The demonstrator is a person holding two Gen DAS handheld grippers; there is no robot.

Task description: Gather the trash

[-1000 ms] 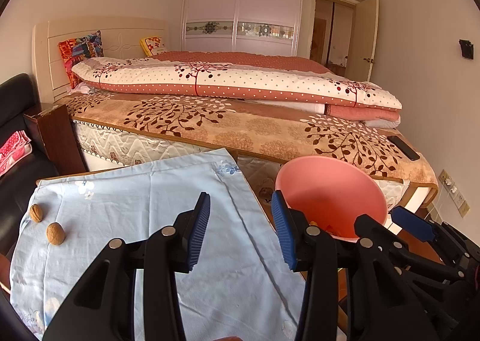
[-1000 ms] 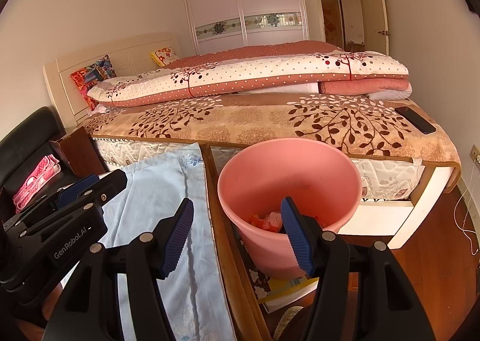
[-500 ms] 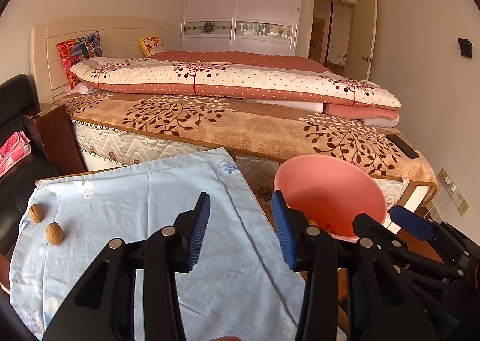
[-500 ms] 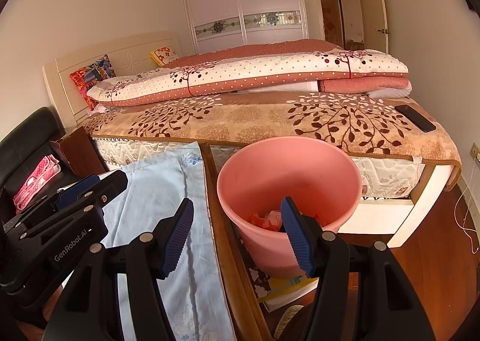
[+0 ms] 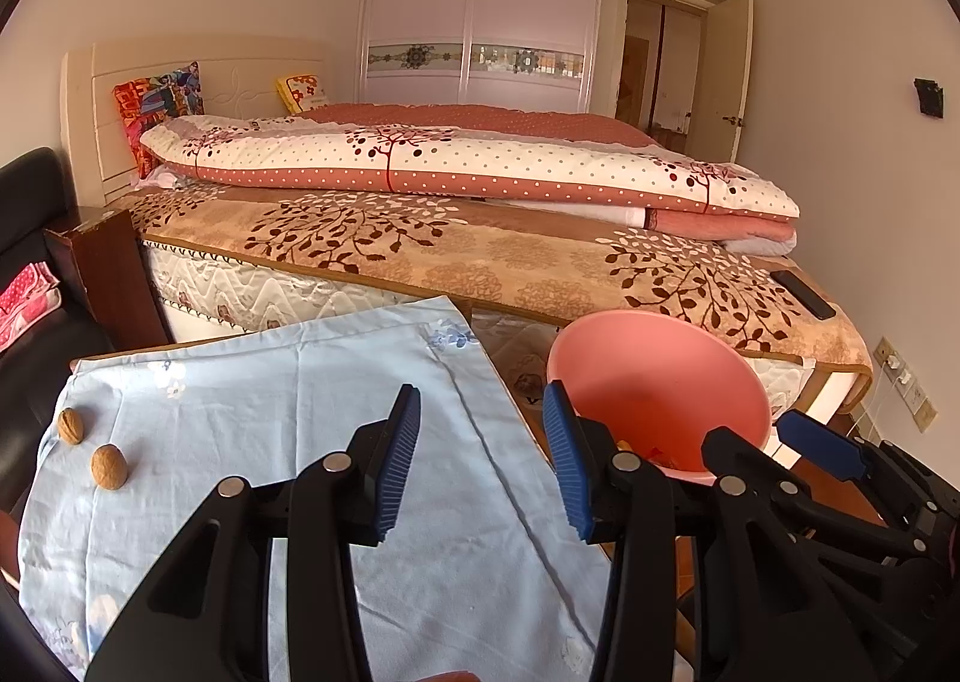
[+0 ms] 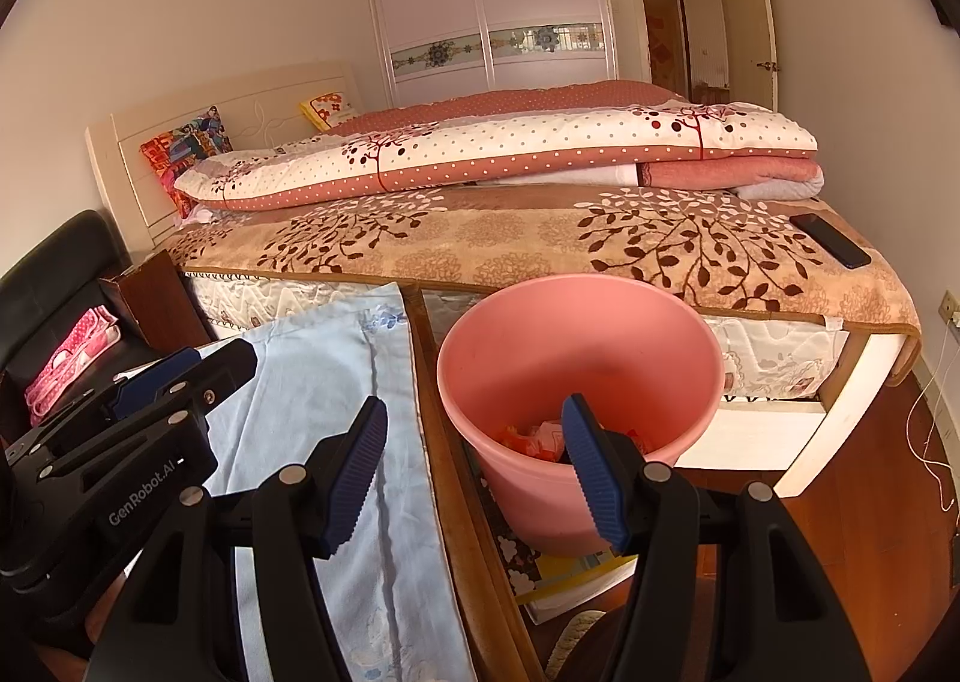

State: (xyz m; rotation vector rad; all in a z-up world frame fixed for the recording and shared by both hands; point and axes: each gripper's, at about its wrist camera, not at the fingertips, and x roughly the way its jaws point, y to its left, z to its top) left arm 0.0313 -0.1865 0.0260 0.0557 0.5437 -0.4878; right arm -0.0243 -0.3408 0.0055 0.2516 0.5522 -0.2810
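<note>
Two grippers sit nearest the cameras, both with jaws spread and nothing between them: the left gripper [image 5: 480,460] hangs over the pale blue cloth [image 5: 288,442] that covers the table, and the right gripper [image 6: 474,466] points toward the pink bin [image 6: 576,376] standing on the floor just beside the table's edge. Inside the bin, some orange and pink wrappers [image 6: 534,436] lie at the bottom, so part of the collecting looks done. On the cloth, only two walnuts [image 5: 109,466] show, near its left edge and well apart from the left gripper; whether they count as trash I cannot tell, but they are the only loose things left on the table in view. If they do, picking them up and dropping them in the bin is what remains. Beyond the table lies the bed [image 5: 420,262] with a folded quilt [image 5: 456,165], and a dark phone [image 6: 831,241] rests near its foot.
</note>
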